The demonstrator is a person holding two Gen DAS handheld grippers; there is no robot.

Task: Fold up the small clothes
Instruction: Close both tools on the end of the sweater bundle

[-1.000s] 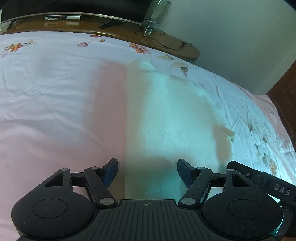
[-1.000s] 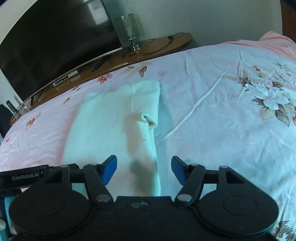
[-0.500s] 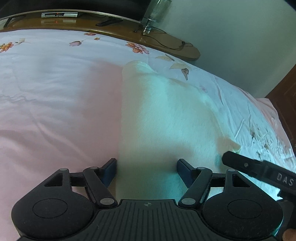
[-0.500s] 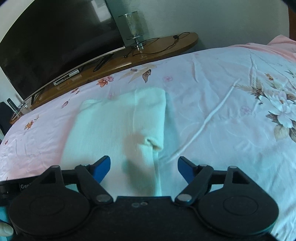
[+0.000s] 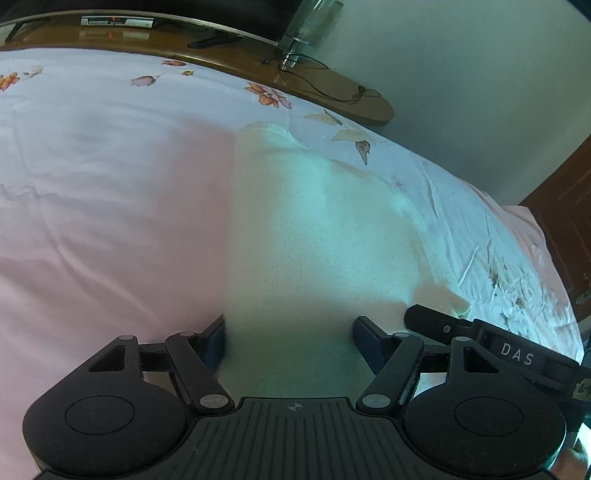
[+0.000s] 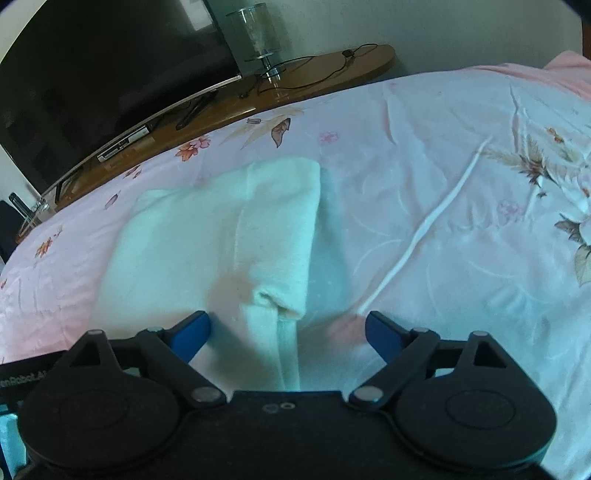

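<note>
Left gripper [image 5: 290, 338] wide open over white garment [image 5: 317, 236], mid-frame. Right gripper [image 6: 288, 328] wide open too, showing folded sleeve [image 6: 280, 236]; flowery bedsheet [image 6: 461, 184], TV [image 6: 110, 62] upper left.

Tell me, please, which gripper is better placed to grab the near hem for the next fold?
Probably both together: the left gripper is open astride the white garment's left edge, and the right gripper is open astride its right edge near the sleeve cuff.

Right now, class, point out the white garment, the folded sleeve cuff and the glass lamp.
white garment [image 5: 295, 229], left wrist view, middle of its body.
sleeve cuff [image 6: 277, 301], right wrist view, its open end.
glass lamp [image 6: 255, 33], right wrist view, its cylinder.
</note>
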